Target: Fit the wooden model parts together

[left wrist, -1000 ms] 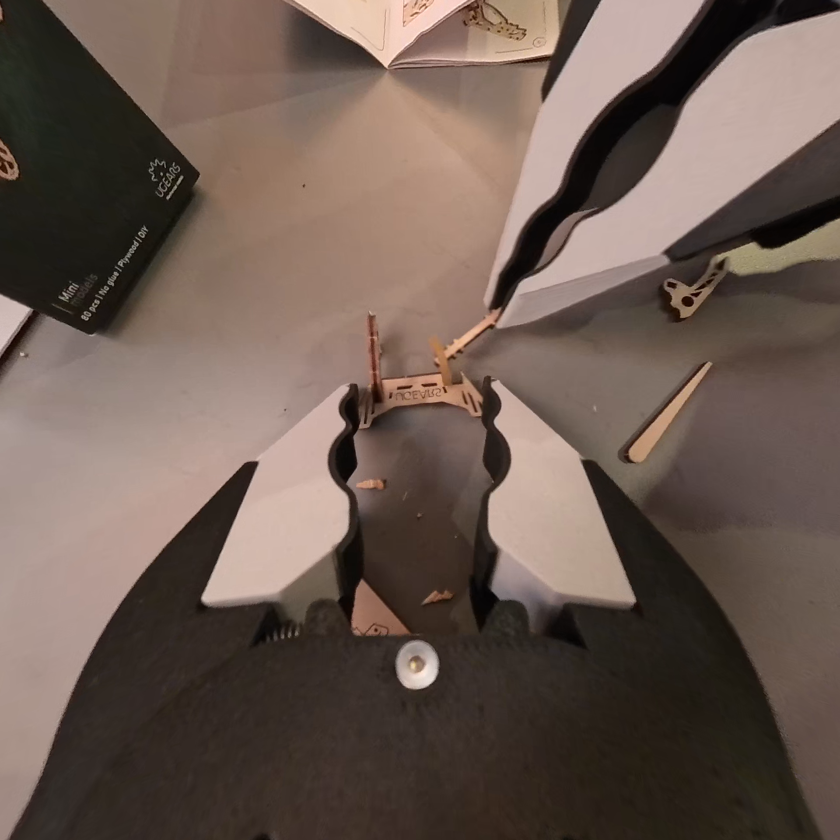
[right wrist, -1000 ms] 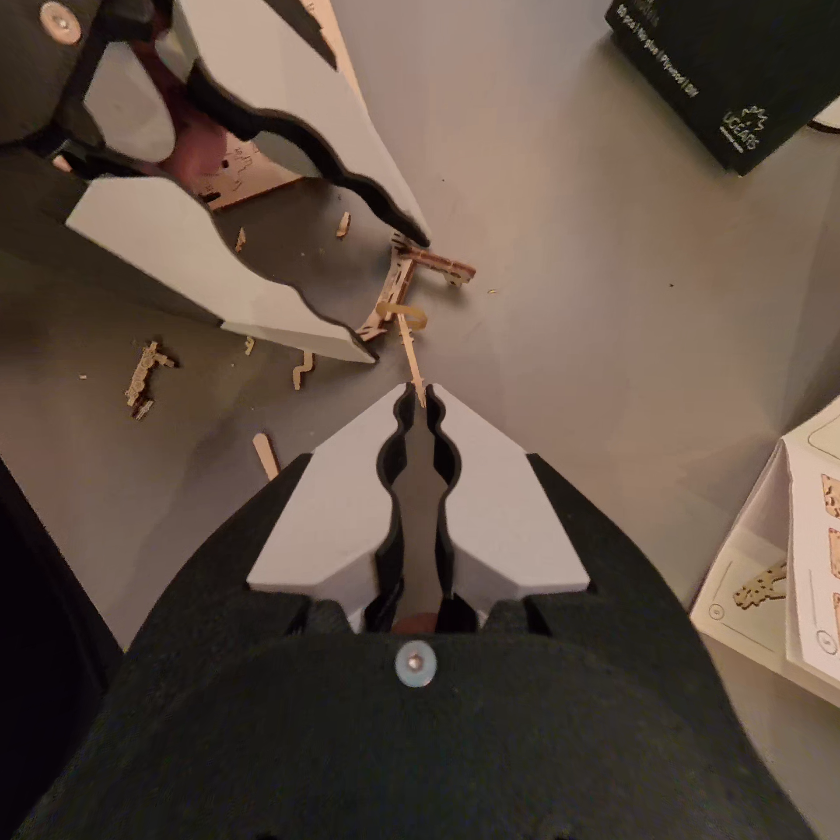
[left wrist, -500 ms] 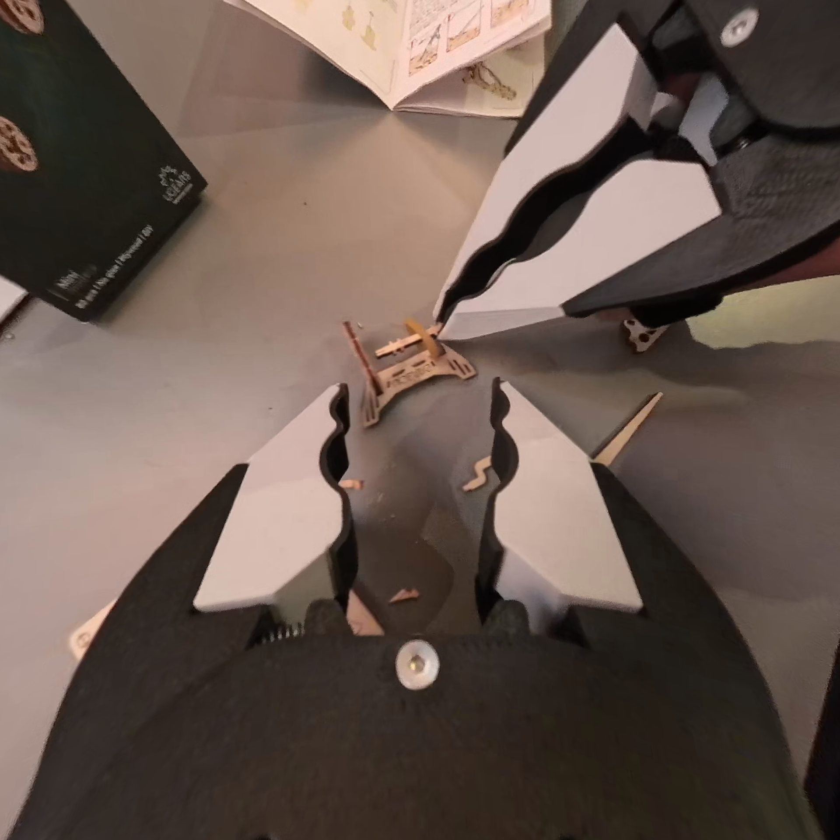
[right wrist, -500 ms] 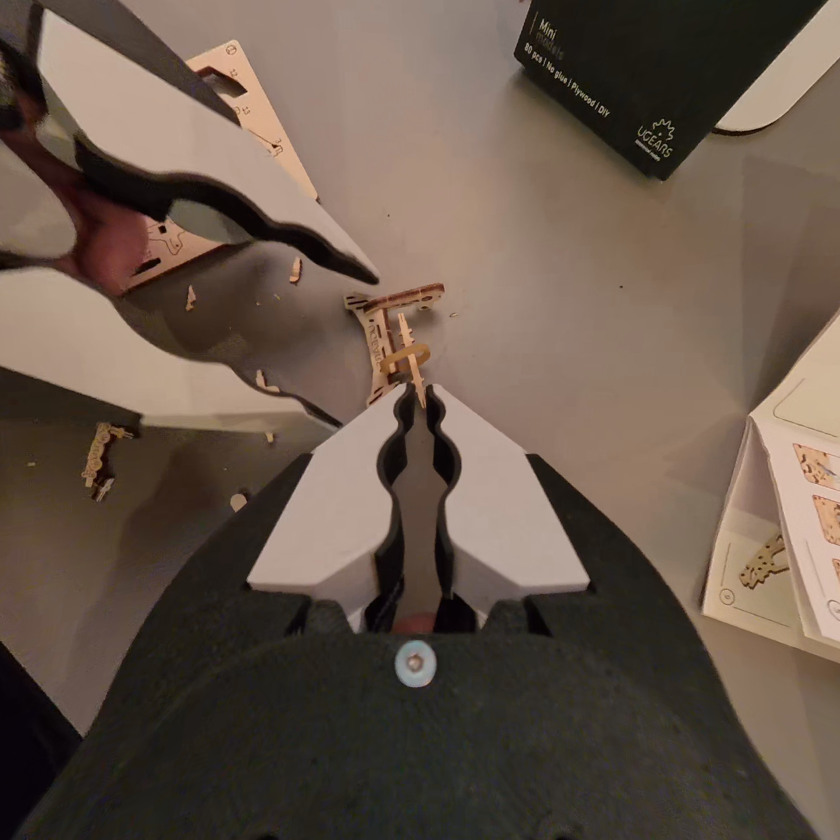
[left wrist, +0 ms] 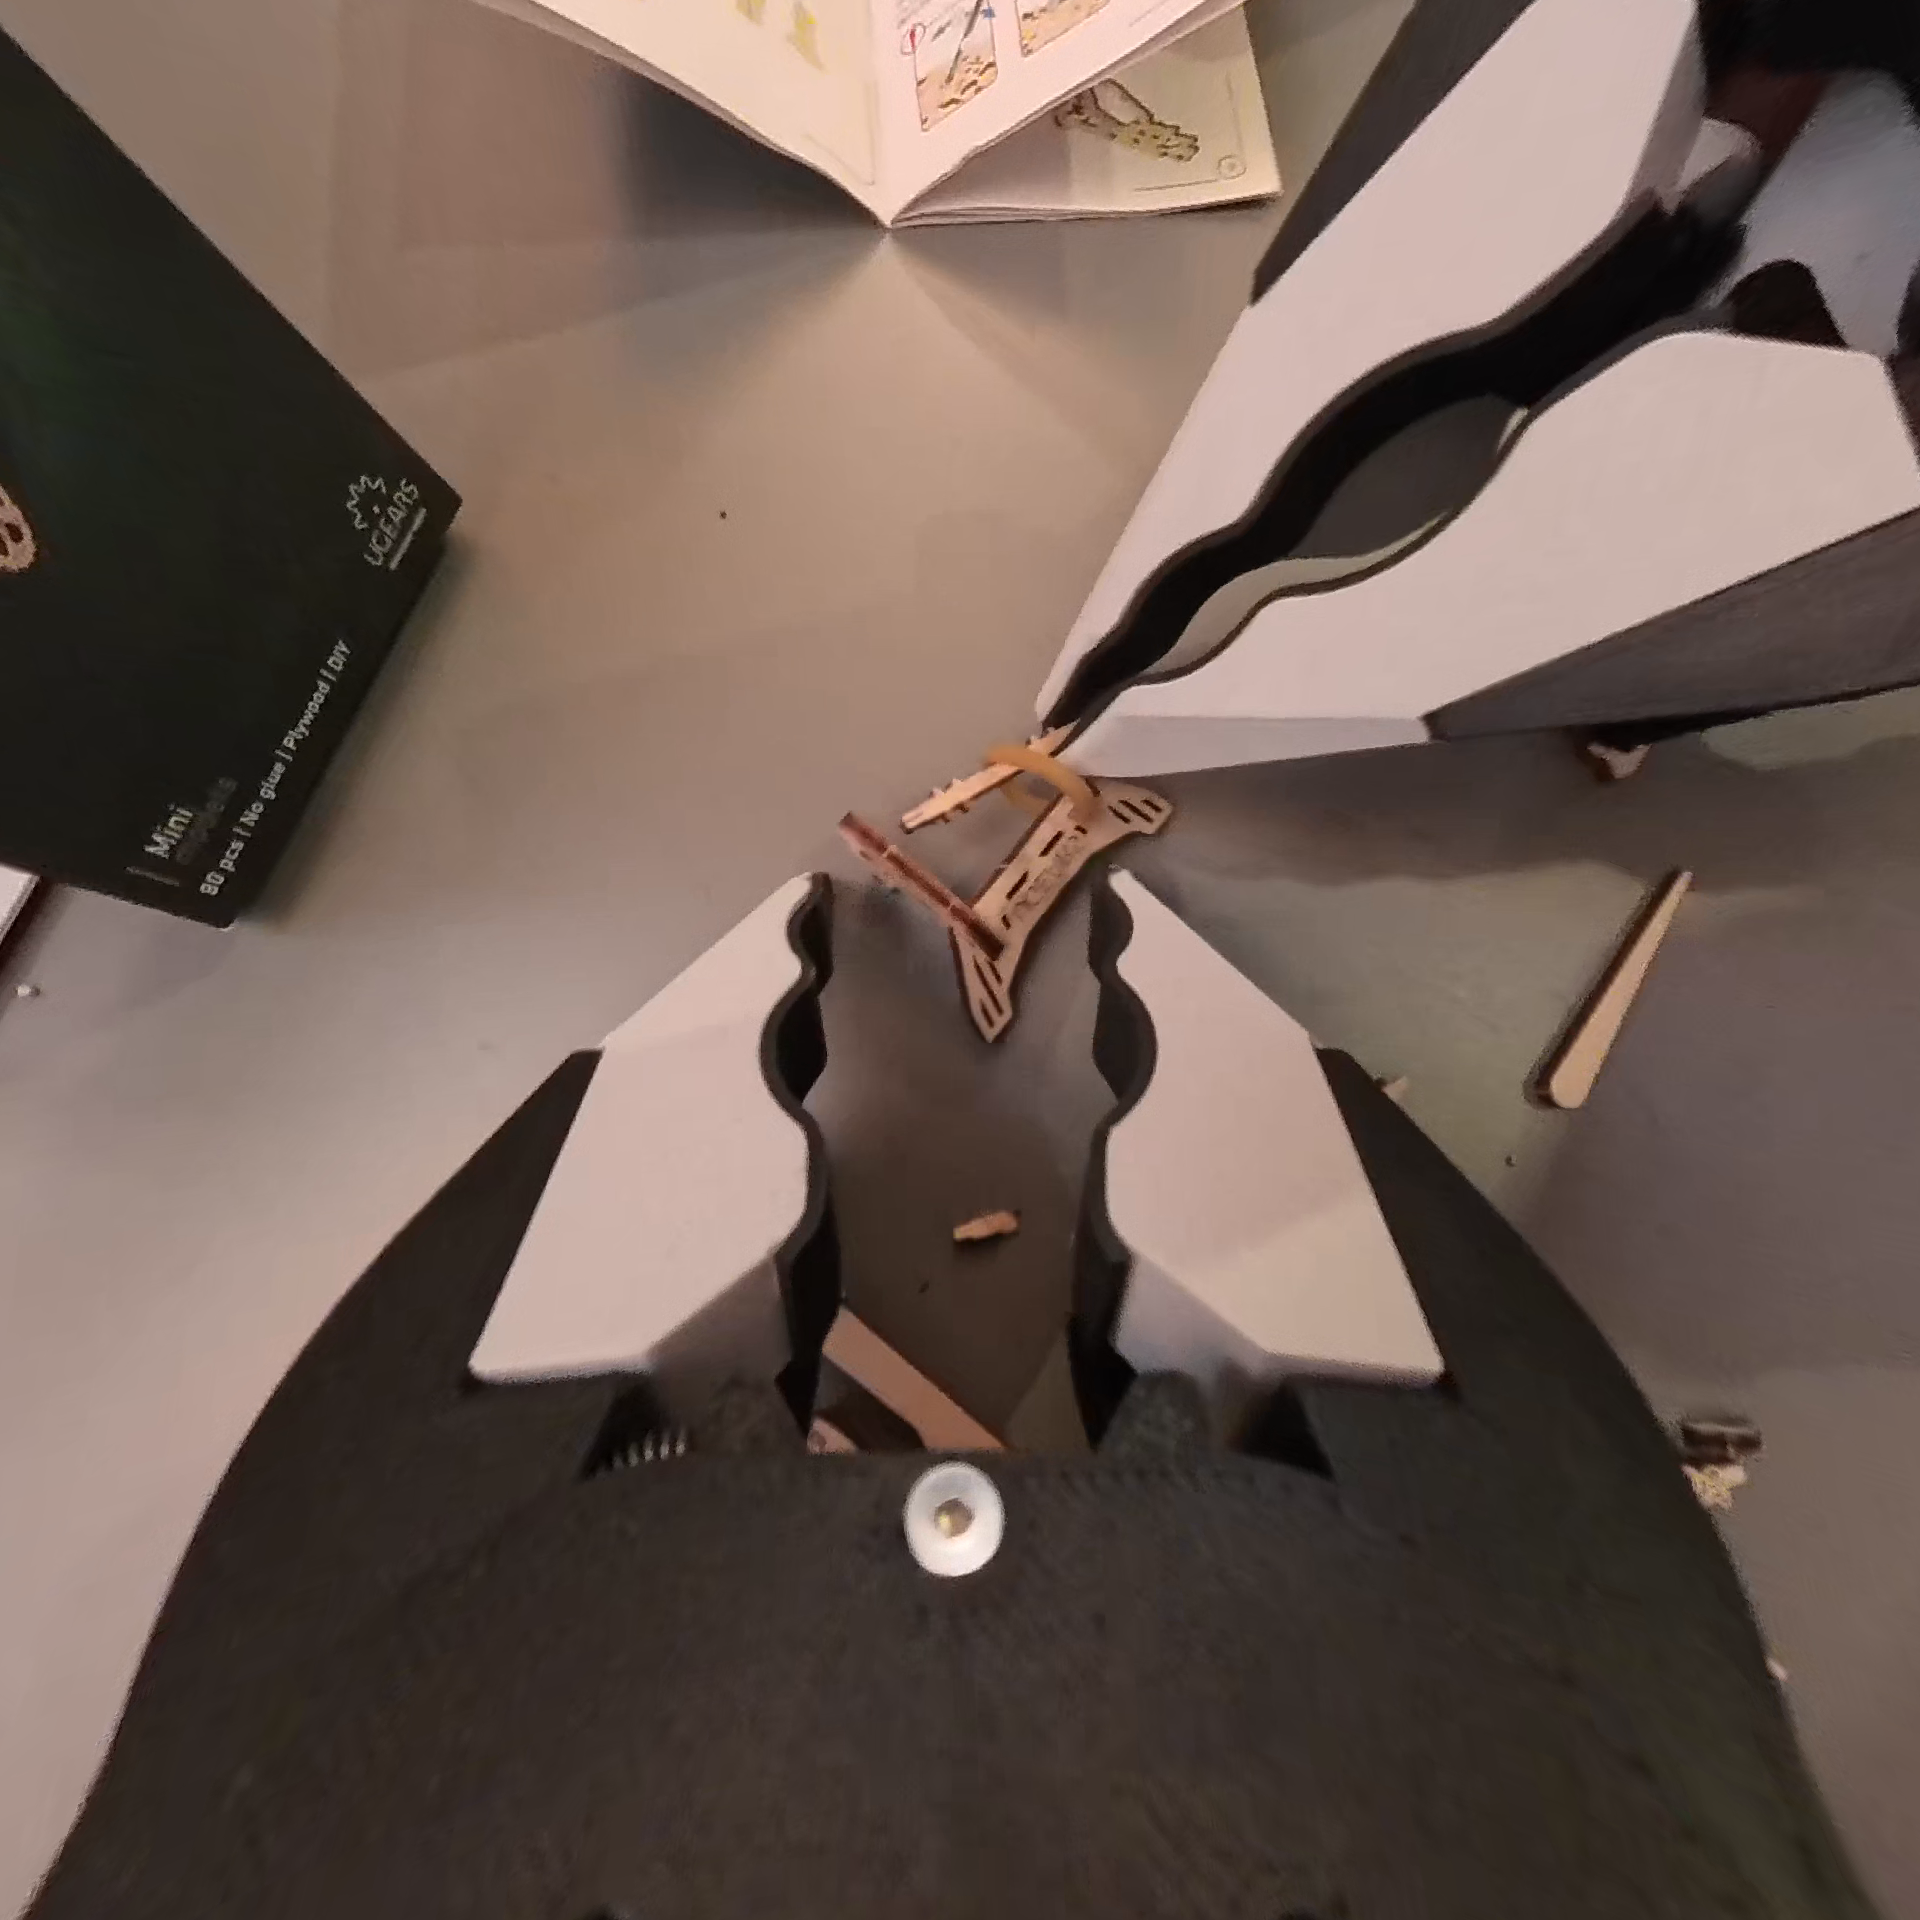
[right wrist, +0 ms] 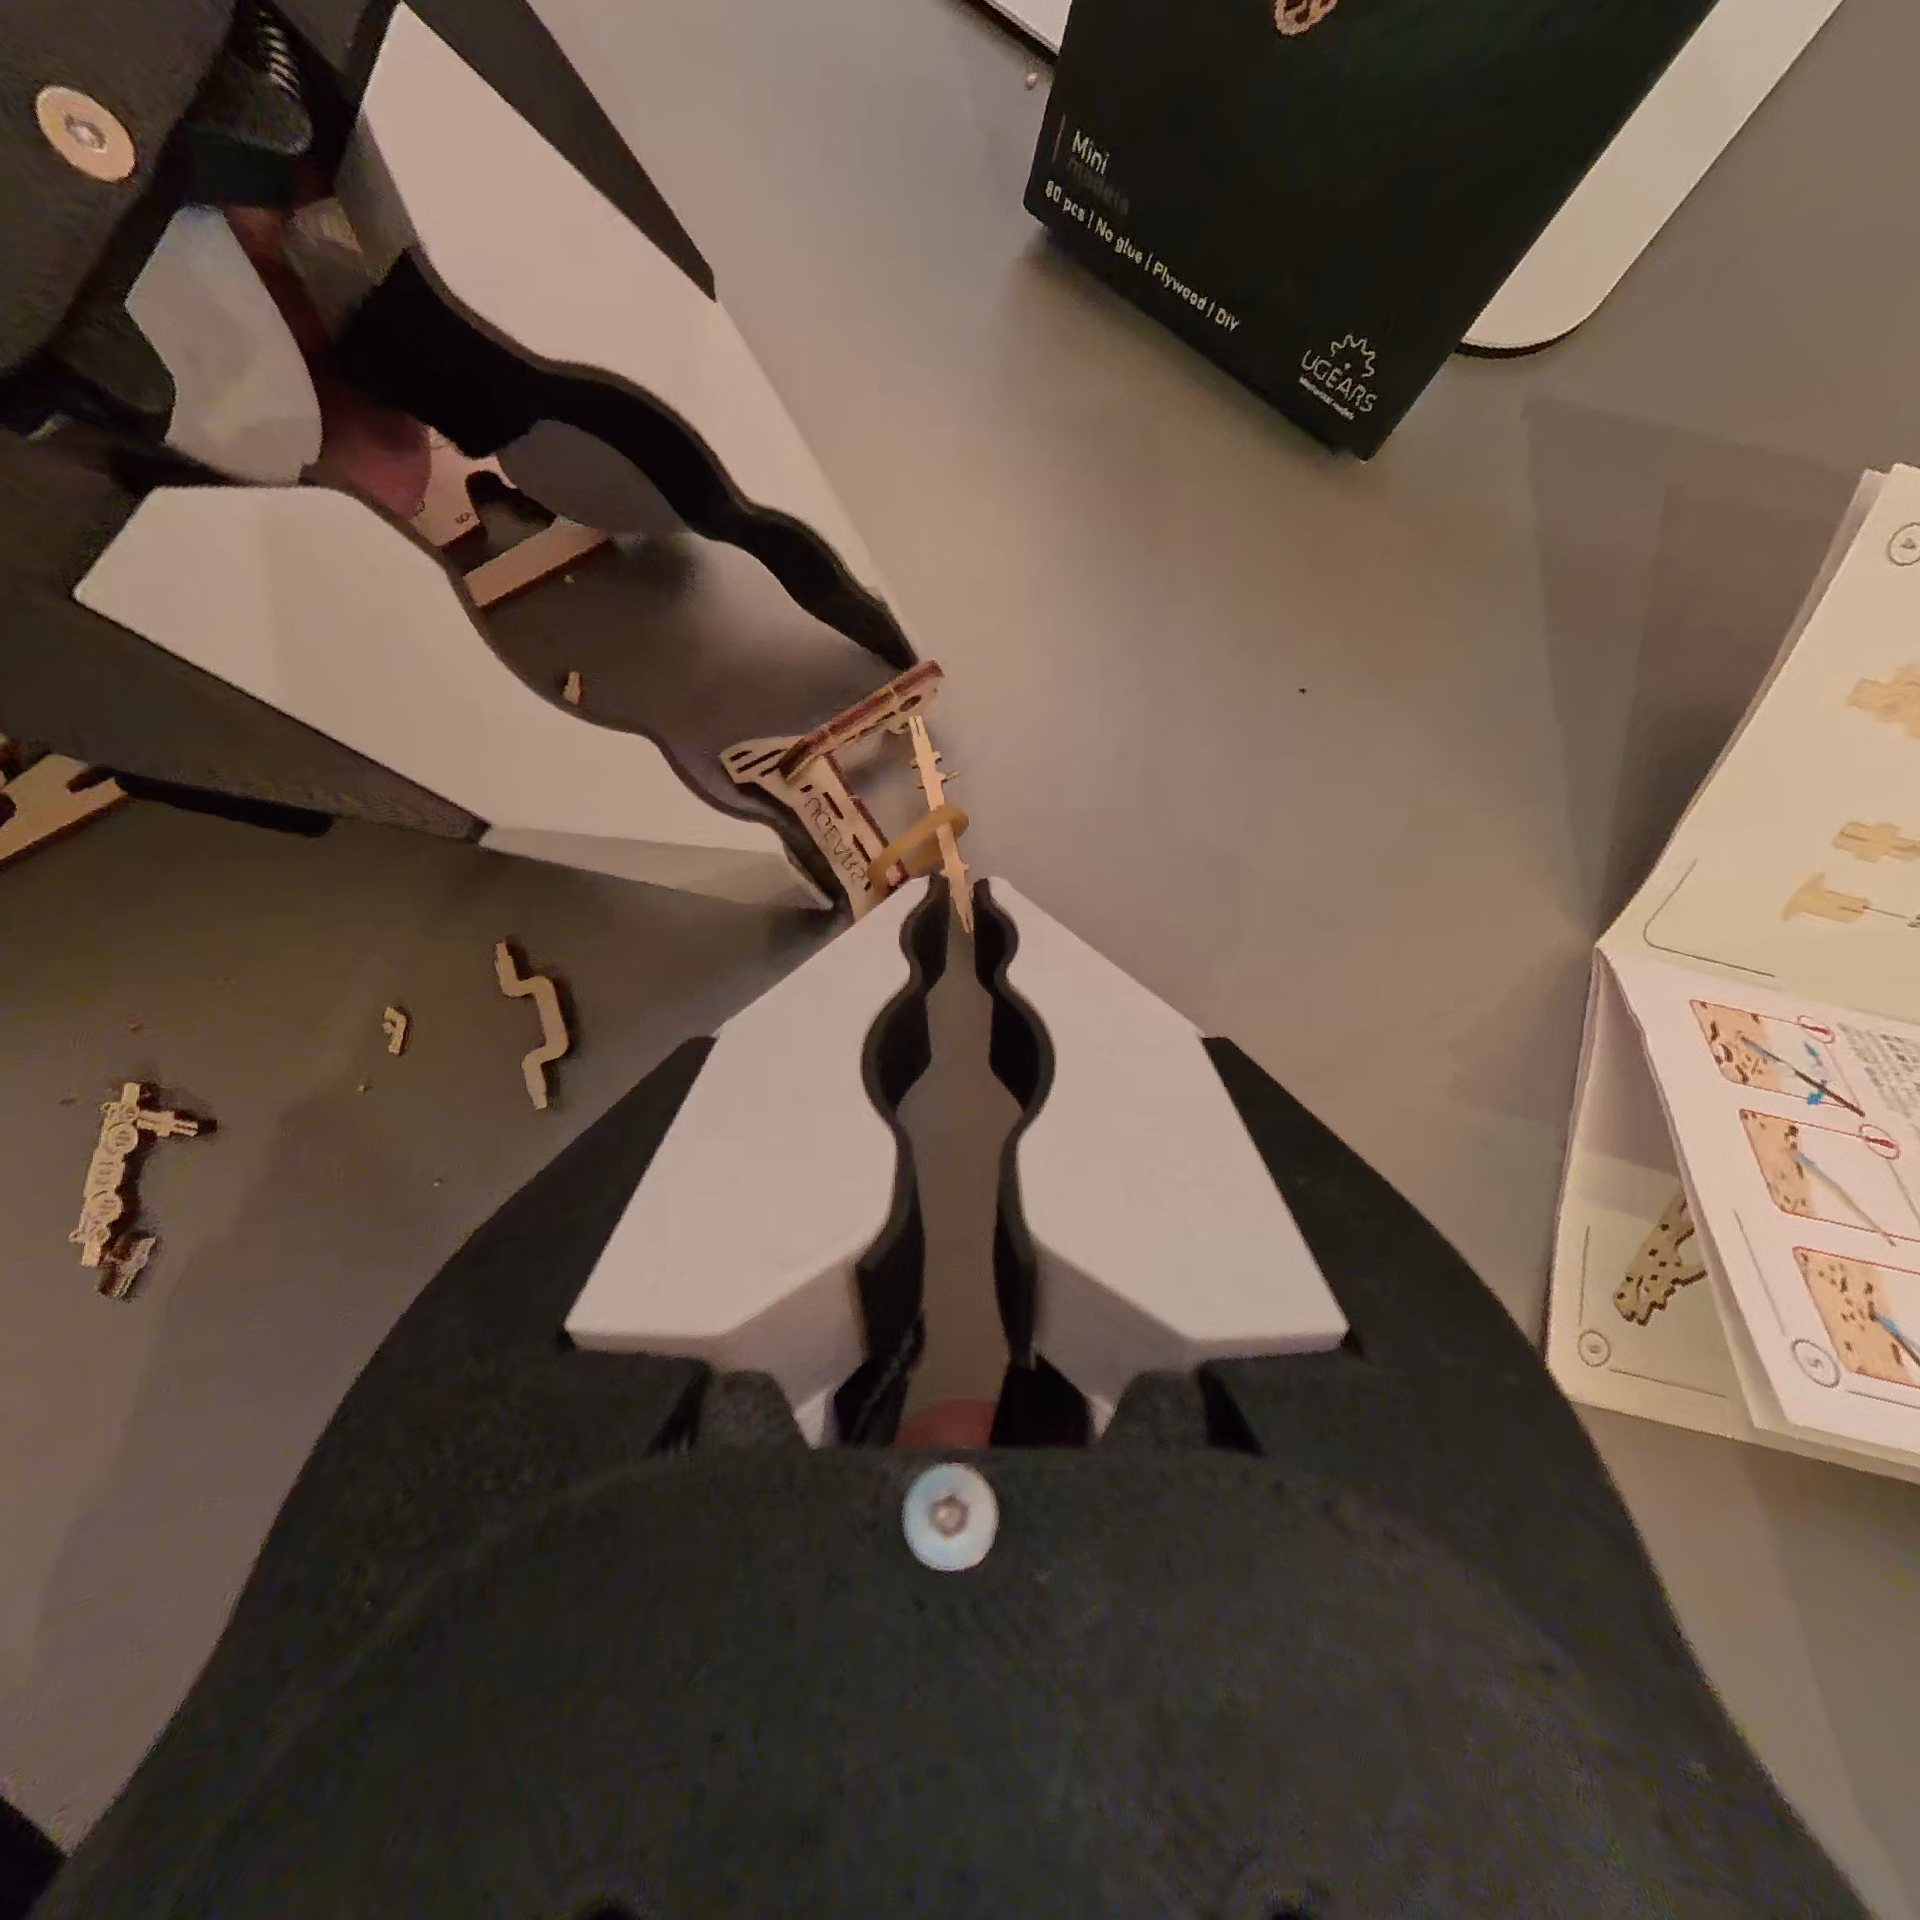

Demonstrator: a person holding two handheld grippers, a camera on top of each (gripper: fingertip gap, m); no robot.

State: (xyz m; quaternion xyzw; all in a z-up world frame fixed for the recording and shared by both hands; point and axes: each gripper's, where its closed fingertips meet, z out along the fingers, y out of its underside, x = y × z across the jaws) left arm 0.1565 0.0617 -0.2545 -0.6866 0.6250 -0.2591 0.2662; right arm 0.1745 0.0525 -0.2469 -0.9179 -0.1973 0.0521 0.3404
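wooden frame point(left wrist: 1039, 883) on desk point(left wrist: 675, 623), l fingers point(left wrist: 727, 1039) apart around it, not gripping; r fingers point(right wrist: 1091, 1039) clamped on thin strip point(right wrist: 940, 800) w/ rubber band point(right wrist: 920, 836): steady frame first, then seat strip slowly

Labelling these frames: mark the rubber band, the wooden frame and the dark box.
rubber band point(right wrist: 920, 844): right wrist view, on its loop.
wooden frame point(left wrist: 1042, 875): left wrist view, on its flat base plate.
dark box point(left wrist: 177, 582): left wrist view, on its top face.
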